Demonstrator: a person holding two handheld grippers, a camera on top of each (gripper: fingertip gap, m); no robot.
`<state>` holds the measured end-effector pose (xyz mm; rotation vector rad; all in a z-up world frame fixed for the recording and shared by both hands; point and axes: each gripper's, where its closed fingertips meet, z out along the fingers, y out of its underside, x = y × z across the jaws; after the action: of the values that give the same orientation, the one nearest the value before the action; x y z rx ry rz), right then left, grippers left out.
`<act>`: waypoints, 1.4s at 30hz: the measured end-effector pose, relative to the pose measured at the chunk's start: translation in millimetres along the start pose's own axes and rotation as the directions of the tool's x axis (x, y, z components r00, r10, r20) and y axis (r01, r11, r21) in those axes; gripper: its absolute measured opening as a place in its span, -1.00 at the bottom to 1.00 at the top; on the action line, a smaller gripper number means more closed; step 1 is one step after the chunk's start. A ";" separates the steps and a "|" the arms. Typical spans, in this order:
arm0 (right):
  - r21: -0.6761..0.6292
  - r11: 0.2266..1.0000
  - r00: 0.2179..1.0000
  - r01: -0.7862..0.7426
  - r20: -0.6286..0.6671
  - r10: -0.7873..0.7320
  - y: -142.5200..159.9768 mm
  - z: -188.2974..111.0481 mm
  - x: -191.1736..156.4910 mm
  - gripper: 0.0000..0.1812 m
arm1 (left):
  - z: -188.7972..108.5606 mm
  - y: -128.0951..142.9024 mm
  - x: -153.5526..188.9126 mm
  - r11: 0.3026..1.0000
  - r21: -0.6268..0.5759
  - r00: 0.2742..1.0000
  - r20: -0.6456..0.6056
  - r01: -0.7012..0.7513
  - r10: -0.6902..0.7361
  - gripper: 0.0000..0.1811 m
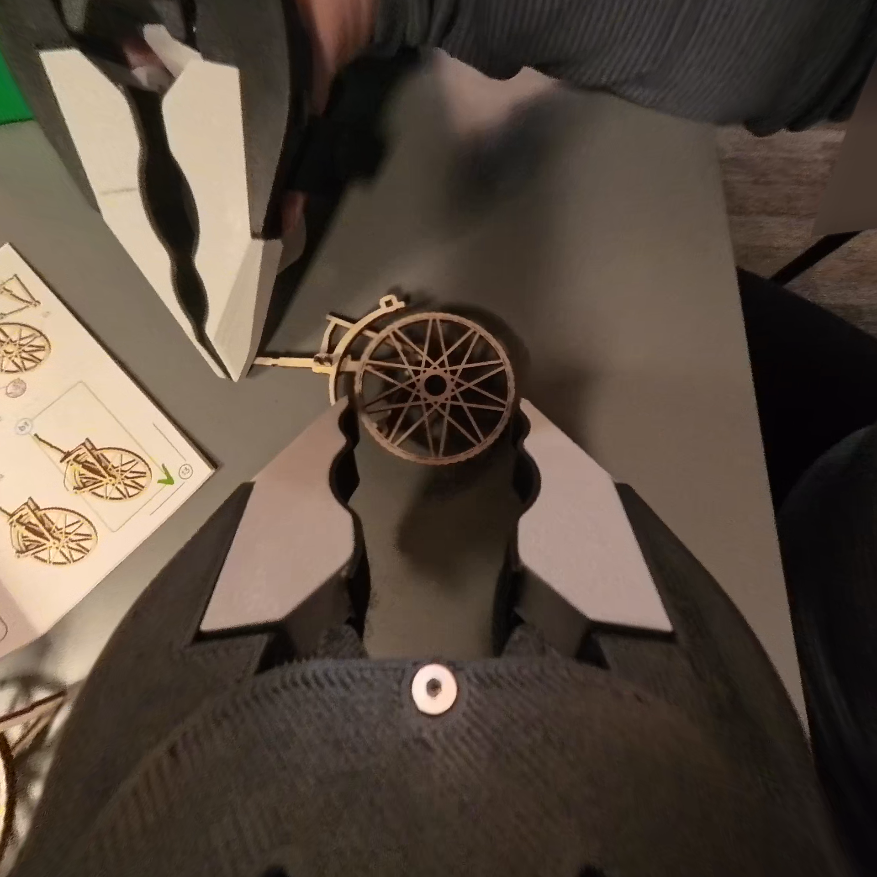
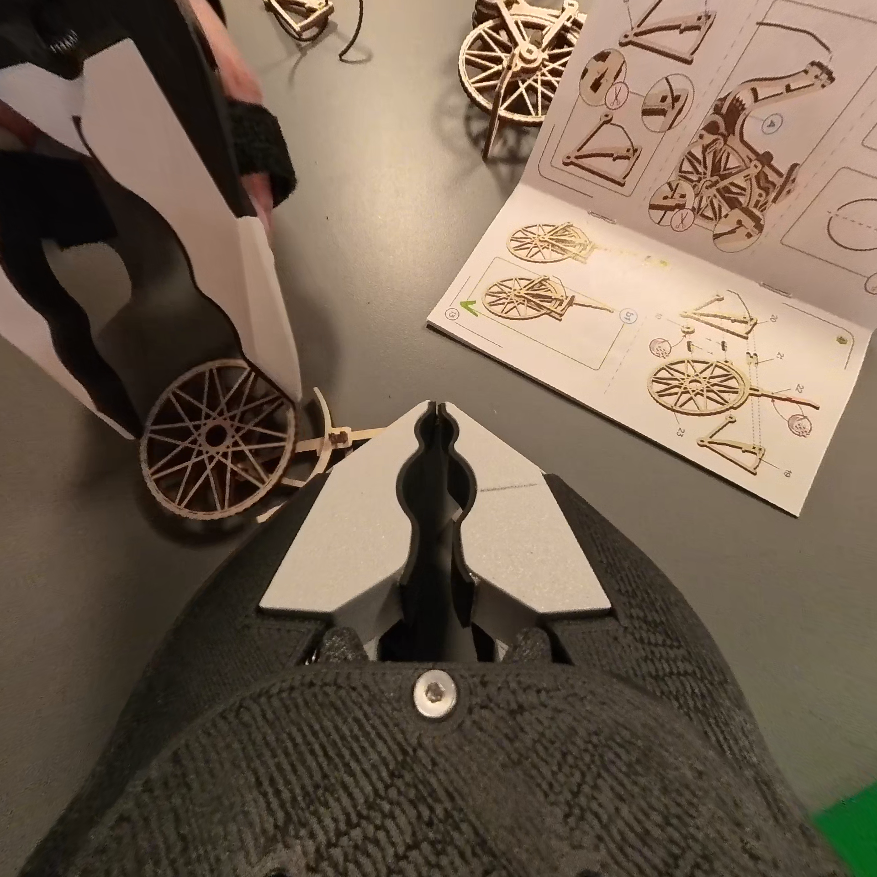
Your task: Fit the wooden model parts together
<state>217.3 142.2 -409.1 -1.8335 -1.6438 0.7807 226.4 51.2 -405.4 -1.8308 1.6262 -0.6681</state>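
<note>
A wooden spoked wheel [image 1: 434, 385] with a curved frame and a thin wooden rod [image 1: 284, 363] sticking out of it is held above the grey table [image 1: 593, 265]. My left gripper [image 1: 432, 410] is shut on the wheel, one finger on each side of its rim. It also shows in the right wrist view [image 2: 213, 413] around the wheel [image 2: 216, 434]. My right gripper [image 2: 437, 404] is shut, and the rod [image 2: 365, 434] runs in under its tip. In the left wrist view the right gripper [image 1: 230, 372] pinches the rod's end.
An open instruction booklet [image 2: 664, 332] lies on the table, also in the left wrist view [image 1: 95, 427]. A second assembled wooden wheel model [image 2: 512, 71], a small wooden part [image 2: 299, 14] and a black string [image 2: 351, 42] lie beyond. A person's grey sleeve [image 1: 664, 61] reaches in. The table edge [image 1: 740, 332] is to the right.
</note>
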 end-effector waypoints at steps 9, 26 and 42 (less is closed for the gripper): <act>0.001 1.000 1.000 0.001 -0.002 -0.001 -0.2 0.1 0.0 -1.00 | 1.1 -0.9 -9.2 1.000 -0.020 1.000 0.017 -0.024 0.024 -0.27; 0.005 1.000 1.000 0.000 0.001 0.000 0.0 0.0 -0.1 -1.00 | -7.3 4.9 -16.4 0.989 -0.002 0.979 0.144 -0.145 0.144 -0.20; 0.012 1.000 1.000 -0.012 0.008 0.012 -0.1 0.3 0.1 -1.00 | -8.2 3.9 -21.6 0.988 0.002 0.969 0.191 -0.157 0.154 -0.25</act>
<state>217.0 142.3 -409.2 -1.8364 -1.6309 0.8024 215.2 71.5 -402.1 -1.6785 1.6107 -0.4229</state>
